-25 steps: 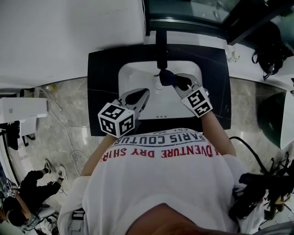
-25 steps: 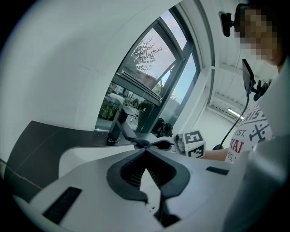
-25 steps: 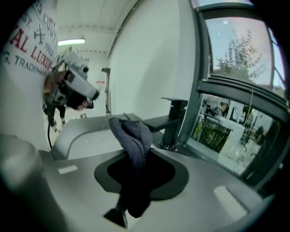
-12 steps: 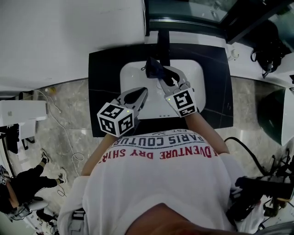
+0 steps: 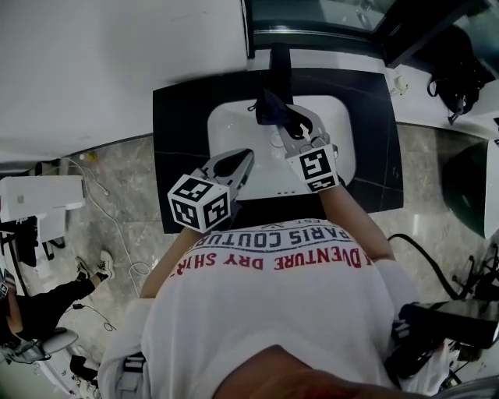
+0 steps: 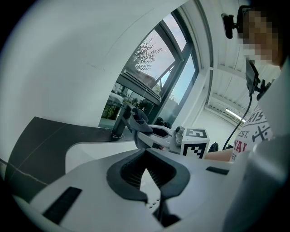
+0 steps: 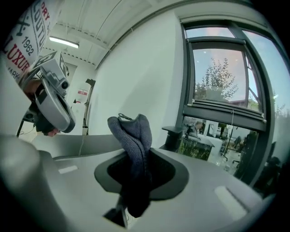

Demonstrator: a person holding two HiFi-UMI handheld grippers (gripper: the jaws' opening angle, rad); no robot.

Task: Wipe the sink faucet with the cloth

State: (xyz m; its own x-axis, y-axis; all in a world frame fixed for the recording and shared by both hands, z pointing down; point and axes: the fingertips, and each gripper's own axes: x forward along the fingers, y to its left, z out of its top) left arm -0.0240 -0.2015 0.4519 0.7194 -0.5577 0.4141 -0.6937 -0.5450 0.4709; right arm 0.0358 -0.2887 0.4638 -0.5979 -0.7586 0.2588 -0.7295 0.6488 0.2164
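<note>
The dark faucet (image 5: pixel 279 66) stands at the back of the white sink (image 5: pixel 230 128), set in a black counter (image 5: pixel 179 132). My right gripper (image 5: pixel 279 115) is shut on a dark knitted cloth (image 5: pixel 265 105), and the cloth is right at the faucet's spout, on its left side. In the right gripper view the cloth (image 7: pixel 133 136) sticks up out of the jaws, with the faucet (image 7: pixel 174 136) just behind it. My left gripper (image 5: pixel 242 160) hovers over the basin's near left part, shut and holding nothing. The left gripper view shows the faucet (image 6: pixel 120 122) and the cloth (image 6: pixel 138 118) ahead.
A window (image 5: pixel 327 15) runs behind the counter. The white wall (image 5: pixel 117 54) lies to the left, grey stone floor (image 5: pixel 109 179) below it. A black bag (image 5: pixel 456 74) lies on the white ledge at the right. The person's white shirt (image 5: pixel 273 312) fills the foreground.
My right gripper carried the cloth from over the basin's middle up and leftwards to the faucet. The left gripper stayed where it was.
</note>
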